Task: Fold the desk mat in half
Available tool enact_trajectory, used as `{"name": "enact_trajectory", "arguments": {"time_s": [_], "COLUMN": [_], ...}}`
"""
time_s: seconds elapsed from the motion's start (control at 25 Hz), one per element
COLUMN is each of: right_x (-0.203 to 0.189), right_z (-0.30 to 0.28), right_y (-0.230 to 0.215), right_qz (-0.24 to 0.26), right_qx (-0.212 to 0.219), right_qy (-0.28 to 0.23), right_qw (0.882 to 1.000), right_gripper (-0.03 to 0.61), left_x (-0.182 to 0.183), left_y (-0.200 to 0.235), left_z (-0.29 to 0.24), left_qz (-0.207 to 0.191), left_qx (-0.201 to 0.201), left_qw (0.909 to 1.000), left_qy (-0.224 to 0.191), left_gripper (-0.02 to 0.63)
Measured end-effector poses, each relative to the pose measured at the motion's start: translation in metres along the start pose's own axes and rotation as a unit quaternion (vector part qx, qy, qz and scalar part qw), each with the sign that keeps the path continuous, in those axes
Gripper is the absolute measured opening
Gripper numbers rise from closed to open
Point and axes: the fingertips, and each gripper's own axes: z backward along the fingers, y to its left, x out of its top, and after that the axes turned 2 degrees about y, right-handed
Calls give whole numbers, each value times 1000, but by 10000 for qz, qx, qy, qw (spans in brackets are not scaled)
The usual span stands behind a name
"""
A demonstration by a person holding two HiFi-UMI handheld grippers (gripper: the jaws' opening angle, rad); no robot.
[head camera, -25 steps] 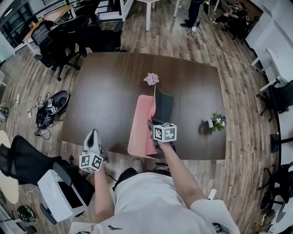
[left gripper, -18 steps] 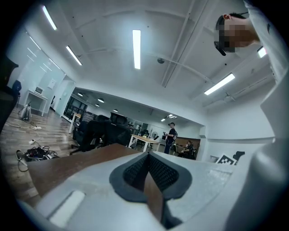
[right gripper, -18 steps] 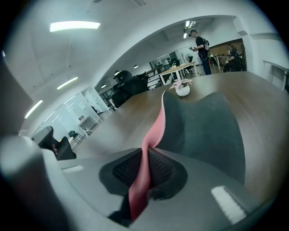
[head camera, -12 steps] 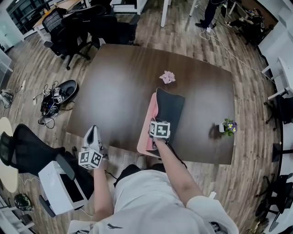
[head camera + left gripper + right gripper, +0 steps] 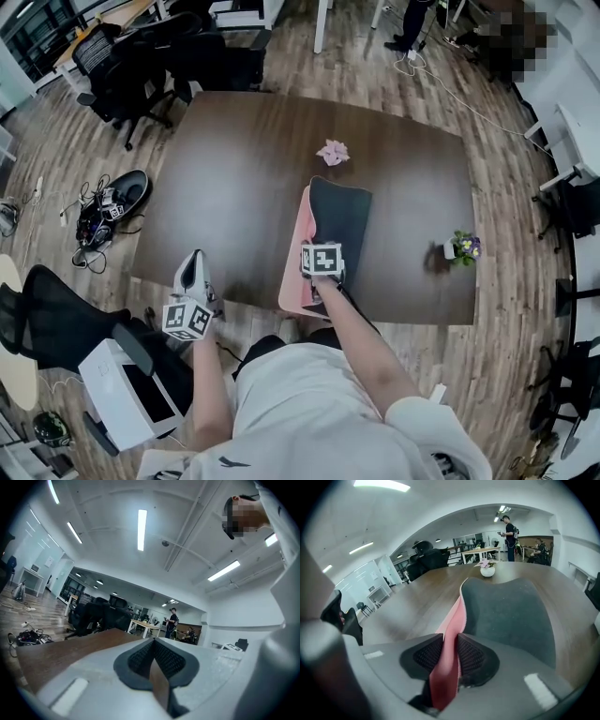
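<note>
On dark table [image 5: 234, 169], right claw [image 5: 451, 656] opens around mat [image 5: 511, 611].

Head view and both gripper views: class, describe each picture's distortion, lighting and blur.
Head view: fisheye bows the table edges and floorboards; even light, a soft shadow beside the potted flowers; a mosaic patch top right. Right gripper view: dark circular vignette, the desk mat sharp farther out, its pink edge blurred nearest the lens. Left gripper view: ceiling strip lights glare white.
</note>
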Motion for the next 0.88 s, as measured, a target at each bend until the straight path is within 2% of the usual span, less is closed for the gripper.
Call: {"name": "enact_trajectory", "arguments": {"time_s": [0.12, 0.24, 0.4, 0.56, 0.88], "right_x": [7, 14, 19, 25, 42], "right_z": [7, 25, 57, 95, 196], "right_y": [7, 22, 32, 32, -22], "right_qz": [302, 326, 637, 725, 893], "right_qx": [45, 400, 645, 970, 917], "right_qy": [-255, -551, -1079, -1582, -2776], "right_qw": [9992, 9971, 9900, 9800, 9521], "right_gripper": [146, 175, 163, 163, 137], "left_x": [0, 1, 0, -3, -7], "left_y": [-6, -7, -15, -32, -71], "left_z": [-3, -4, -9, -18, -34], "left_qz": [-25, -43, -69, -90, -151], "left_qx": [-144, -234, -360, -549, -898], "left_qw": [9999, 9997, 9993, 9984, 9958], "left_qy": [20, 35, 62, 86, 113], "left_gripper": [3, 2, 2, 2, 3]}}
